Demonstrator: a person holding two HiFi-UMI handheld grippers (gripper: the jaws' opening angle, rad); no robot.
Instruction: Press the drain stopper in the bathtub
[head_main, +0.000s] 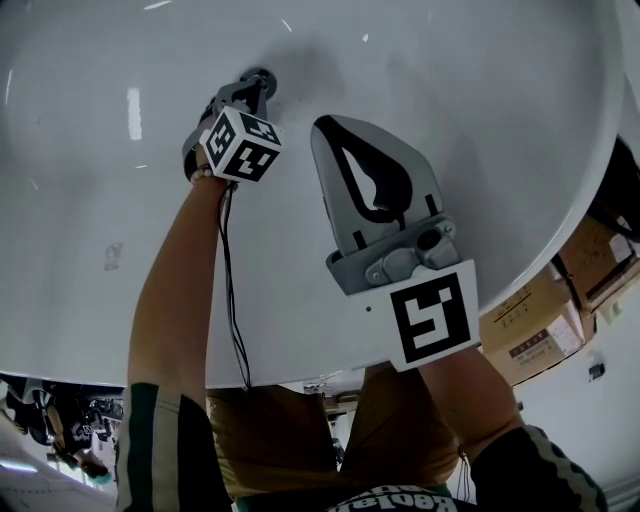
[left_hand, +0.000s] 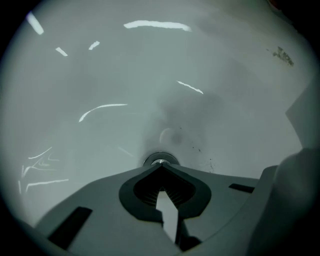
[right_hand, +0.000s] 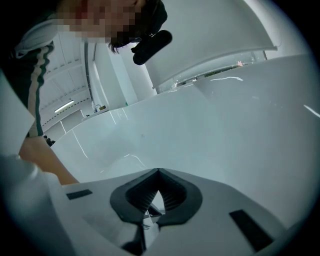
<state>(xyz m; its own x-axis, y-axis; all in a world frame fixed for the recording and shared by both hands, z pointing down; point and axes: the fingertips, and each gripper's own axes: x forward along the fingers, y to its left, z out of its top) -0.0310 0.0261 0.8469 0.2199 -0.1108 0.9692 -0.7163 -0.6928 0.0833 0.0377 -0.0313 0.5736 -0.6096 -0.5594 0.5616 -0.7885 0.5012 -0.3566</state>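
White glossy bathtub (head_main: 450, 80), cardboard boxes (head_main: 538, 322) beside.

Grey left gripper (head_main: 260, 84) and right gripper (head_main: 323, 127) carry black-and-white marker cubes (head_main: 240, 145); dark sleeves (head_main: 165, 450) show green stripes.

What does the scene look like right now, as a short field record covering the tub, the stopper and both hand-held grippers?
tub: white glossy bathtub
stopper: round metal drain stopper, set in the tub floor
left hand-held gripper: jaws together, tips right at the stopper; contact cannot be confirmed
right hand-held gripper: jaws together, nothing between them, held over the tub away from the drain
task state: the left tips are lined up on the stopper, so the press seems imminent or just under way
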